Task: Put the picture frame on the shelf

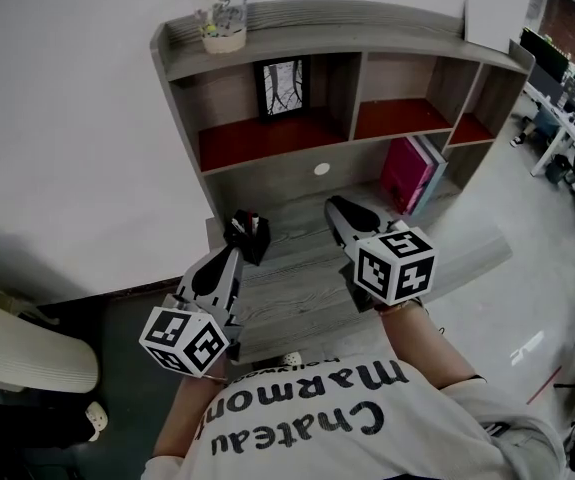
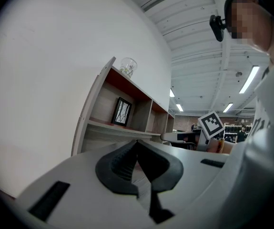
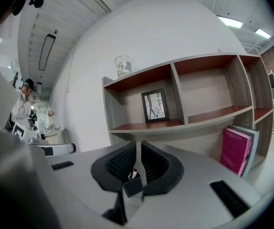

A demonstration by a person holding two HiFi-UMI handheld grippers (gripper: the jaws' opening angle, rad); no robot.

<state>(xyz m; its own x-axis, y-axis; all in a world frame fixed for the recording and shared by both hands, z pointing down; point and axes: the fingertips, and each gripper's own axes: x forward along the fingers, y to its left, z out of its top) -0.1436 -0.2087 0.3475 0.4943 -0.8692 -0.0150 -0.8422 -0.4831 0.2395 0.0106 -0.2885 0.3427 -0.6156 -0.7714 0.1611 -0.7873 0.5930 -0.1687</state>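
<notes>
The black picture frame [image 1: 282,88] stands upright in the left compartment of the grey shelf unit [image 1: 267,153], on its red board. It also shows in the left gripper view [image 2: 122,112] and the right gripper view [image 3: 154,106]. Both grippers hover over the desk in front of the shelf, well short of the frame. My left gripper [image 1: 235,253] [image 2: 137,143] is shut and holds nothing. My right gripper [image 1: 335,204] [image 3: 138,144] is shut too, with nothing in it.
A glass jar [image 1: 222,13] sits on the shelf's top board. Pink books [image 1: 407,173] lean under the right compartments. A black pen holder [image 1: 250,233] stands on the desk by my left gripper's tips. A white chair [image 1: 27,353] is at the left.
</notes>
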